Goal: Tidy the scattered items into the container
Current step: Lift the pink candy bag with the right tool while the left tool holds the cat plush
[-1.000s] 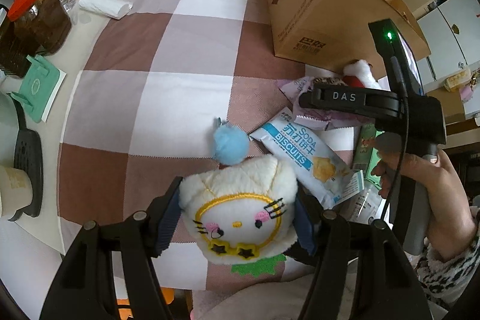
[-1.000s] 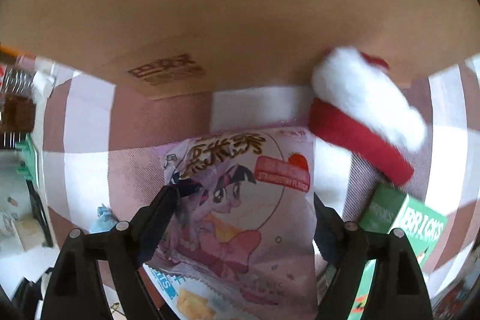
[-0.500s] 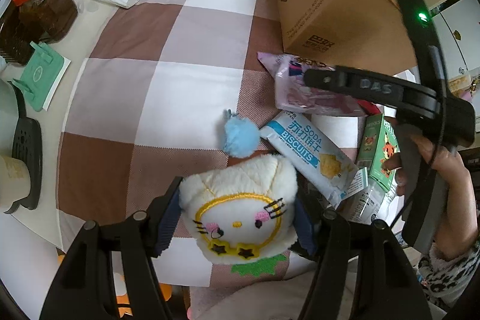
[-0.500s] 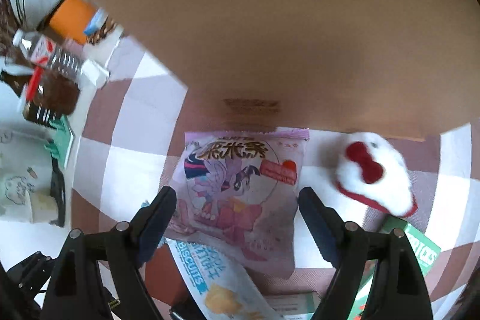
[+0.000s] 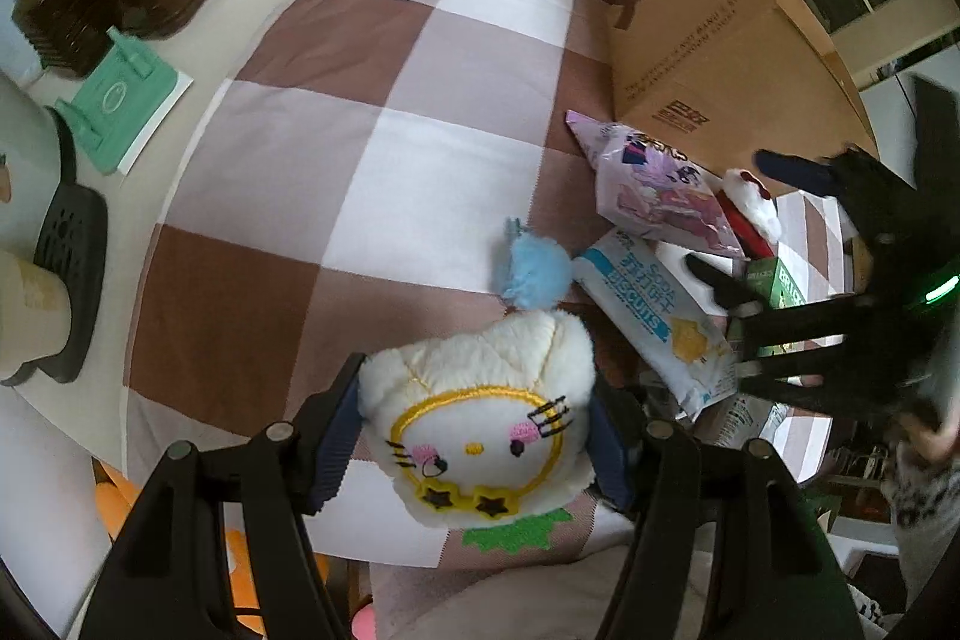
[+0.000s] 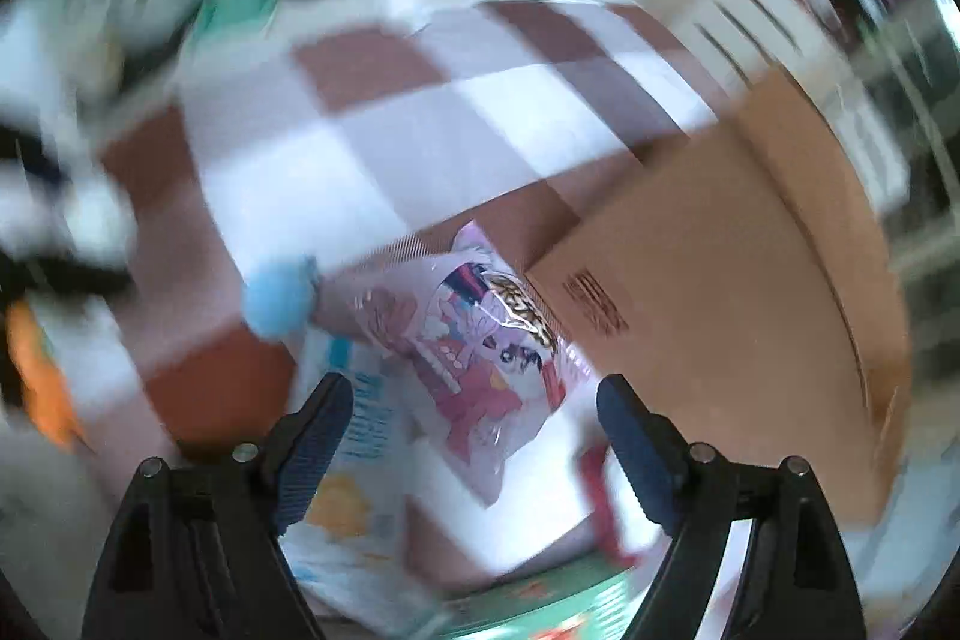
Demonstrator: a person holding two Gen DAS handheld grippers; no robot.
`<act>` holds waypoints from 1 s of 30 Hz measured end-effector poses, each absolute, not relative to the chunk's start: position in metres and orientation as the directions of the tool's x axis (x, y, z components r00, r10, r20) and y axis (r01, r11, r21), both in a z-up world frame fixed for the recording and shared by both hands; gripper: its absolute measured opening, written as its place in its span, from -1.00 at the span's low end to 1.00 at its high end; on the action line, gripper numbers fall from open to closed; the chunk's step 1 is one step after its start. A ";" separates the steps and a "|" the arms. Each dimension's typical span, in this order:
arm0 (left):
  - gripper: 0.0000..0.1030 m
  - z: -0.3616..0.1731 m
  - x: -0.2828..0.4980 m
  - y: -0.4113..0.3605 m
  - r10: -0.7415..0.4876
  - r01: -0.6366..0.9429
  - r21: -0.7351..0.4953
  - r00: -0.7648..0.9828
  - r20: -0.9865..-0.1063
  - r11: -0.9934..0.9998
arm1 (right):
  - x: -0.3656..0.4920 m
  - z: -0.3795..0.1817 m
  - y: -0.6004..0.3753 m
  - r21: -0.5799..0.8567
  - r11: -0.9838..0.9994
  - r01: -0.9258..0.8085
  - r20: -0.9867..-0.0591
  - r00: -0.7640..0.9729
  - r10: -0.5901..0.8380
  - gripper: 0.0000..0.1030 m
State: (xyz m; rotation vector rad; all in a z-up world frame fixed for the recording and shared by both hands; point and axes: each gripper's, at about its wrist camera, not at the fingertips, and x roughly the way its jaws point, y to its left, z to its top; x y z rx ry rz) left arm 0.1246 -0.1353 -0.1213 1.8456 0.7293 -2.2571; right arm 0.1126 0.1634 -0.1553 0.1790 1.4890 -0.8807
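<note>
The white plush toy (image 5: 480, 418) with the stitched cat face is sitting between the blue pads of the left gripper (image 5: 477, 436), which is pinching it from both sides near the near edge of the checked tablecloth (image 5: 420, 148). Compared with a second ago the toy is looking the same in the jaws, so this hold is staying firm while the hand is drifting a little over the table. The bigger change is on the other side: the right gripper (image 6: 474, 436), with its jaws spread and nothing between them, has swung up and rolled strongly, so its view is now blurred and the cardboard box (image 6: 750, 292), which was filling its view before, is now lying to the right. The pink snack bag (image 6: 474, 370) is lying on the cloth just beyond its open pads, not held, with the blue biscuit packet (image 6: 354, 466) to the left of it and the small blue pompom (image 6: 279, 301) farther to the left. In the left view the red and white plush piece (image 5: 750, 208) and a green carton (image 5: 780, 280) are lying near the box. I judge that the right gripper is turning to line up on the pink bag, while the toy is waiting to go to the box, whose opening I cannot see from here.
</note>
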 end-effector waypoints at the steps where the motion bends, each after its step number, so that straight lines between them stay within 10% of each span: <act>1: 0.29 -0.121 0.126 -0.137 0.194 0.403 -0.279 -0.241 -0.951 -0.871 | 0.120 -0.171 0.163 -0.451 0.710 0.541 -0.889 -0.202 -0.411 0.66; 10: 0.29 -0.128 0.140 -0.147 0.190 0.451 -0.273 -0.221 -0.957 -0.850 | 0.139 -0.208 0.143 -0.555 0.702 0.447 -0.831 -0.270 -0.486 0.65; 12: 0.29 -0.130 0.141 -0.148 0.192 0.457 -0.274 -0.217 -0.957 -0.846 | 0.140 -0.214 0.136 -0.532 0.698 0.479 -0.846 -0.287 -0.449 0.21; 18: 0.29 -0.133 0.138 -0.147 0.196 0.452 -0.276 -0.215 -0.957 -0.848 | 0.128 -0.209 0.128 -0.449 0.654 0.608 -0.891 -0.248 -0.381 -0.12; 30: 0.29 -0.115 0.106 -0.129 0.178 0.370 -0.256 -0.233 -0.956 -0.893 | 0.055 -0.119 0.147 -0.079 0.335 0.939 -0.961 0.018 -0.275 -0.14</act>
